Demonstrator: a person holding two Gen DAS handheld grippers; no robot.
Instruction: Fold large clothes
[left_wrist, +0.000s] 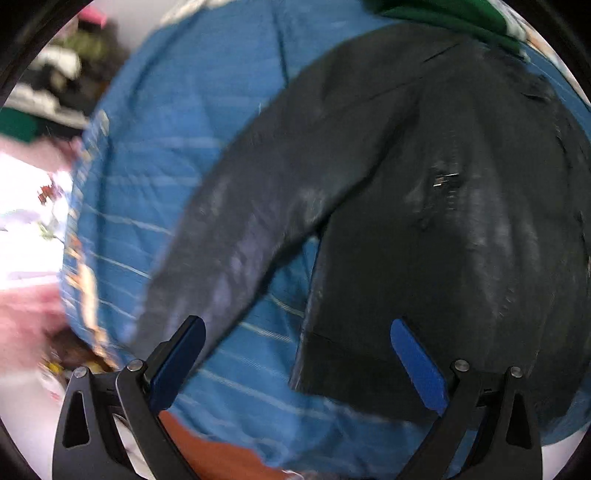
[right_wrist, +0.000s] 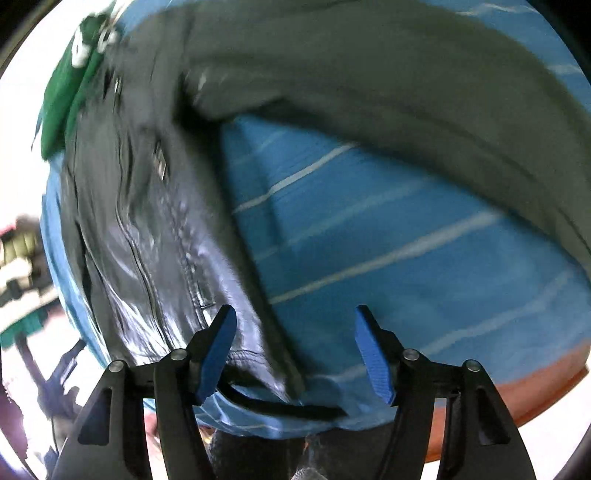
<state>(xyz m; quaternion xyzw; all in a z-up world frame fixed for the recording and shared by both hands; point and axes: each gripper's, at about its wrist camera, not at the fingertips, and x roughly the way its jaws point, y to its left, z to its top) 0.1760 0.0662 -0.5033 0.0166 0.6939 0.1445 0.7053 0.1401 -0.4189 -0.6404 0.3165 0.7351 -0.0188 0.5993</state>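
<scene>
Both sets of fingers were spread wide with nothing between them. The left gripper (left_wrist: 297, 354) hung over the blue striped sheet (left_wrist: 177, 155), its blue pads (left_wrist: 417, 365) framing the gap between the jacket's sleeve and its bottom hem. The right gripper (right_wrist: 295, 343) was just as wide open and just as empty, sitting above the jacket's lower edge, with a dark strap or cord (right_wrist: 280, 404) trailing over the sheet's edge below it. The black jacket (left_wrist: 443, 221) itself was laid out flat on that sheet, shiny like leather, with a metal zipper pull (left_wrist: 445, 179) showing on the front and one sleeve (left_wrist: 236, 236) stretched out away from the body. A green garment (left_wrist: 454, 14) sat just past the collar end. Both views were pretty motion-blurred, so the clutter off to the side was too smeared to make out.
</scene>
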